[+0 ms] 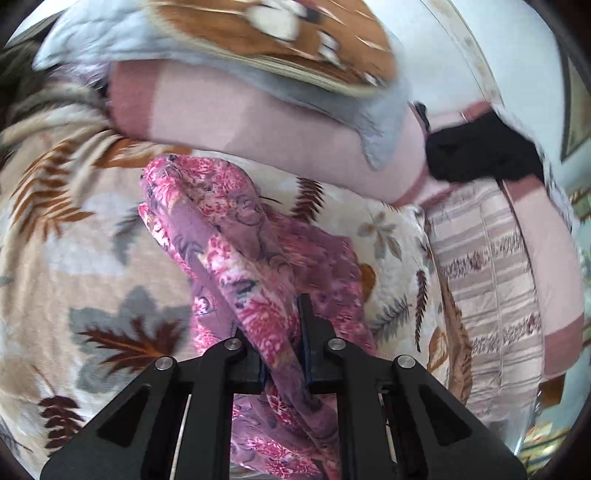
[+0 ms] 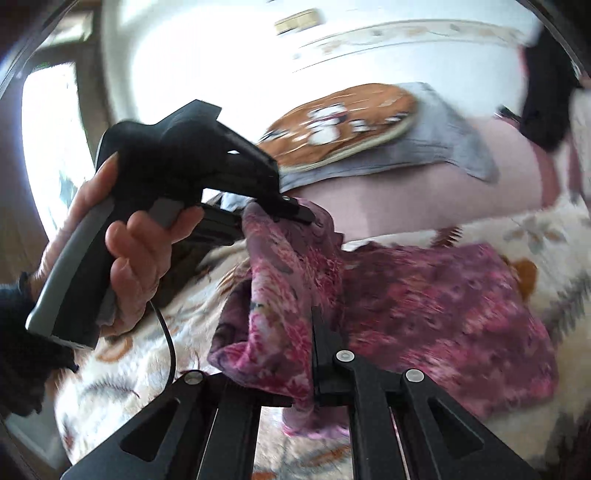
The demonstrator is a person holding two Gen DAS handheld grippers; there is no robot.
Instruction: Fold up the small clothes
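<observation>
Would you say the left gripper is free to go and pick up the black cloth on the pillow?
Probably not yet: the left gripper is shut on the pink floral garment; the black cloth lies uncovered beyond.

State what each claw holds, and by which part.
Both claws, left and right, are shut on the pink floral cloth, each pinching a bunched edge.

Left hand-held gripper (image 1: 282,350) pinching pink floral garment (image 1: 236,229), apparently over leaf-print blanket (image 1: 74,240).

The right gripper's (image 2: 312,343) left finger was hidden by the garment (image 2: 424,295); the cushion's (image 1: 280,33) print (motion-smeared) was unreadable.
</observation>
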